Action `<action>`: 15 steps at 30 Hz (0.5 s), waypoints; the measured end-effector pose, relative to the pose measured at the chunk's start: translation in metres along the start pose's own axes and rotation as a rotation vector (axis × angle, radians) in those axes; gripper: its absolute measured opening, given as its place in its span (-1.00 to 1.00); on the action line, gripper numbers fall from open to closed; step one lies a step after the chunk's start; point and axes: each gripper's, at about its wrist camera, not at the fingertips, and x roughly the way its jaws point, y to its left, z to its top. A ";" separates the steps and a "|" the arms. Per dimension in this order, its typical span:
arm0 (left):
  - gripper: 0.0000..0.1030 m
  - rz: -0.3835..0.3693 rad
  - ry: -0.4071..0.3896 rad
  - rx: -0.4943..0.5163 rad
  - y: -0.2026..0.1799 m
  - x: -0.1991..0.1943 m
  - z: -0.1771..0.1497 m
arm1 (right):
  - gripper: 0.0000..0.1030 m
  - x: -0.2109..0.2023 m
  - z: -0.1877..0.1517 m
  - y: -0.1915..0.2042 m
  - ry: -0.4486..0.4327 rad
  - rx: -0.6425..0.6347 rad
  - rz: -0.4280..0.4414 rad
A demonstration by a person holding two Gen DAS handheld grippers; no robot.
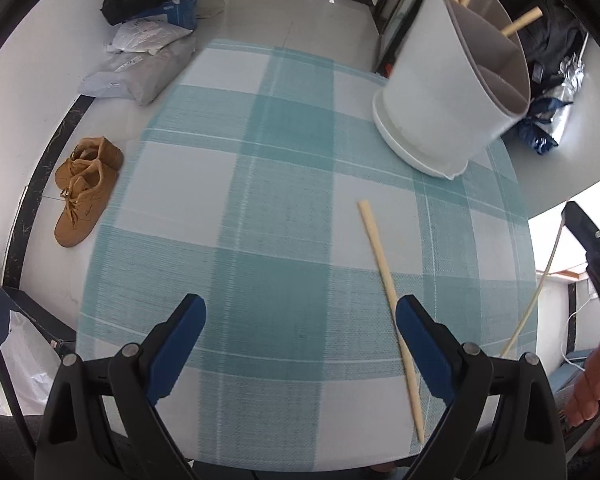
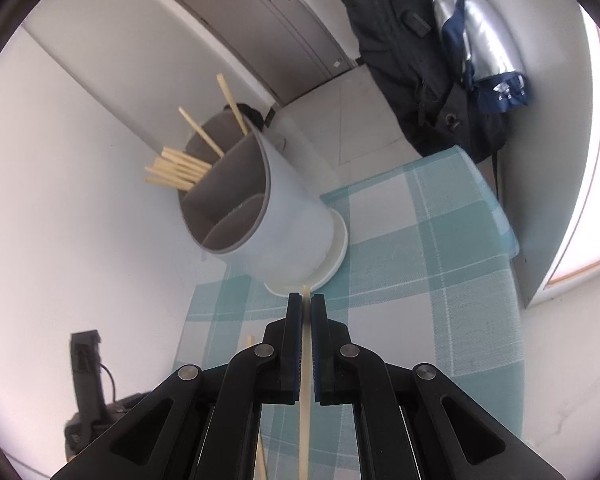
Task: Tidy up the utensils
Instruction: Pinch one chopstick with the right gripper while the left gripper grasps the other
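A pale wooden chopstick [image 1: 388, 292] lies on the teal checked tablecloth [image 1: 260, 200], its lower part right beside my left gripper's right finger [image 1: 420, 340]. My left gripper [image 1: 300, 320] hangs open above the cloth with nothing between its jaws. My right gripper [image 2: 306, 304] is shut on another chopstick [image 2: 304, 420], held lengthwise with its tip just past the pads. In the left wrist view it shows at the right edge [image 1: 592, 248]. The white divided utensil holder [image 2: 284, 220] stands on the table ahead, with several chopsticks [image 2: 180, 168] in its far compartment.
Brown boots [image 1: 86, 192] and grey parcel bags [image 1: 140, 68] lie on the floor left of the table. A dark backpack and a silver umbrella [image 2: 480, 40] hang by the wall behind the holder. A person's hand [image 1: 596, 384] shows at lower right.
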 end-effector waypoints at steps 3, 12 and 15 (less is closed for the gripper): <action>0.80 0.009 0.001 0.018 -0.010 0.003 0.002 | -0.94 -0.019 0.000 -0.005 -0.043 0.014 0.005; 0.60 0.094 0.024 0.044 -0.027 0.022 0.019 | -0.94 -0.036 0.002 -0.011 -0.100 -0.024 -0.016; 0.56 0.111 0.034 0.021 -0.027 0.027 0.025 | -0.94 -0.040 0.003 -0.015 -0.109 -0.016 -0.003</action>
